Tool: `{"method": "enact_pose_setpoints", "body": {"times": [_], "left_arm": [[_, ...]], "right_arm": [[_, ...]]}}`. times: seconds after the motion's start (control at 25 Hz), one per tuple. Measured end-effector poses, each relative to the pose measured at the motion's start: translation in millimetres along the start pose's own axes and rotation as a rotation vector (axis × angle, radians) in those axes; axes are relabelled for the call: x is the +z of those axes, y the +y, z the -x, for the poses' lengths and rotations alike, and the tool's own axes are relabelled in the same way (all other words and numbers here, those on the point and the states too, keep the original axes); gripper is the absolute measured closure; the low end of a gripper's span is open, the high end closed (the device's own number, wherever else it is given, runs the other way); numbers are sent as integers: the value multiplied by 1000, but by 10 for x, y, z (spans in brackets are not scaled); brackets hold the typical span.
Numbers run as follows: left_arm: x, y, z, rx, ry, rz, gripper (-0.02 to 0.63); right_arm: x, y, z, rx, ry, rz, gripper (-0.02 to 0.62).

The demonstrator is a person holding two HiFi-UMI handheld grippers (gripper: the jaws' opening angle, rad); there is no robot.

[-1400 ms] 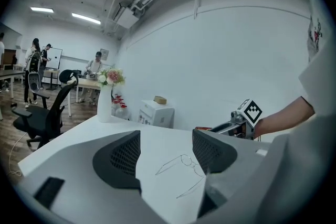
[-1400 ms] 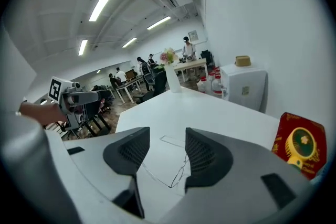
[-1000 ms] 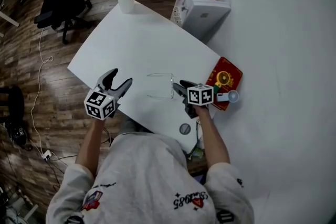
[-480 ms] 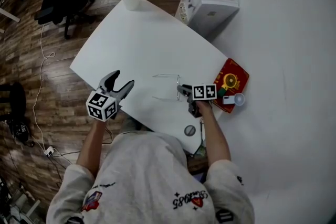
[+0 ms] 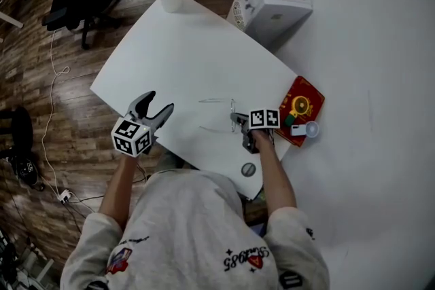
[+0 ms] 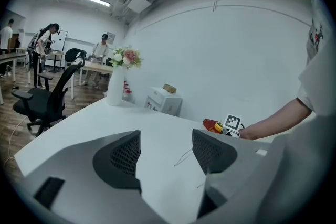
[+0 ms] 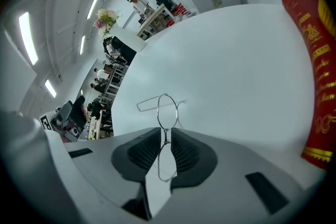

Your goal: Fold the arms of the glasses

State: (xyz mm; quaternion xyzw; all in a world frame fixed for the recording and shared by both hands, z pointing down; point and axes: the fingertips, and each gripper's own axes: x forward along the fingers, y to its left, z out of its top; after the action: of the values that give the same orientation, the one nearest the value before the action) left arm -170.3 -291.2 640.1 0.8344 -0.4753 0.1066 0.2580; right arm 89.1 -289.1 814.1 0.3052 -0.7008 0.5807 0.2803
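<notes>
Glasses (image 5: pixel 217 116), a thin wire frame, lie on the white desk (image 5: pixel 183 51) near the red booklet (image 5: pixel 300 109), arms spread open and pointing away from it. I judge them very light, springy and easily bent, with slippery lenses. The bridge is the safest hold, and any push on an arm belongs close to its hinge. My right gripper (image 7: pixel 165 147), beside the booklet, has just been closing its jaws, and they now pinch that bridge, one rim between the pads, the other past the tips. My left gripper (image 6: pixel 165 150), farther from the booklet, has its jaws released and empty, with the glasses well ahead.
</notes>
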Motion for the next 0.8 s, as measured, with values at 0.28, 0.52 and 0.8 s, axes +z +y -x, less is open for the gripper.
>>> {"method": "enact_pose_setpoints", "body": {"times": [0.28,0.52,0.8], "left_arm": [[16,31,-24,-30,3,-3,301],[47,47,-50,-62,7,-14,301],[160,-52,-154,-120,6,-49,301]], "right_arm": [[13,25,9,-77,-20,-30,561],[75,47,158,-157,-66,6,568],[218,288,509,-179,-112,50,569]]}}
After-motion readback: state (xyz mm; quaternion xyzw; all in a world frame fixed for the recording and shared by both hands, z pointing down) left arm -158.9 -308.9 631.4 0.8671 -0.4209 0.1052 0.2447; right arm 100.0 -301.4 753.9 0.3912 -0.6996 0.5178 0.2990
